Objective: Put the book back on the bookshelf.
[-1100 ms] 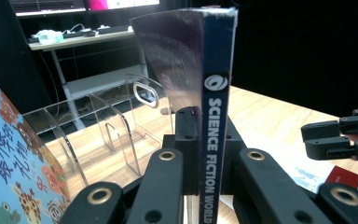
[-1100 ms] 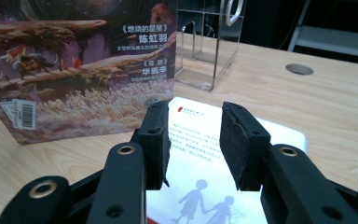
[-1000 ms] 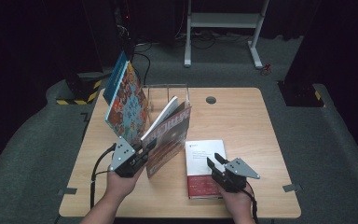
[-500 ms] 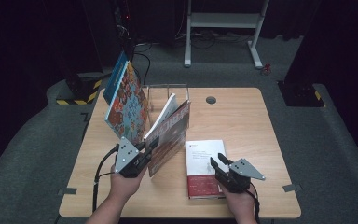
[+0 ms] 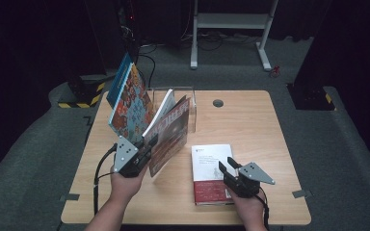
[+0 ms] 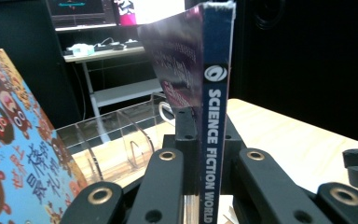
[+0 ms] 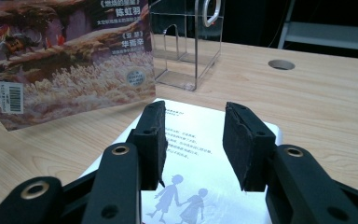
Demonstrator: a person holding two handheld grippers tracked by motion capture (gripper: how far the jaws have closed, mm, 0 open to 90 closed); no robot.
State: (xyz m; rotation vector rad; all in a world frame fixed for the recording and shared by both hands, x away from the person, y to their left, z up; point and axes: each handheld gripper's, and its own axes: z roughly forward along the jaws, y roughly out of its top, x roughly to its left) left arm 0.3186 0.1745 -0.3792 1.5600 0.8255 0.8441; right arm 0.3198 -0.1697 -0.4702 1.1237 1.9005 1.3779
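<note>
Left gripper (image 5: 147, 147) fingers clenched on upright Science Fiction World magazine (image 6: 214, 121); right gripper (image 7: 193, 140) fingers released above white book (image 5: 212, 161) on counter (image 5: 250, 125).

Overhead light falls on the wooden table (image 5: 250, 120); surroundings from nine through three o'clock sink into darkness. Gripper views are soft, blurring toward six o'clock.
</note>
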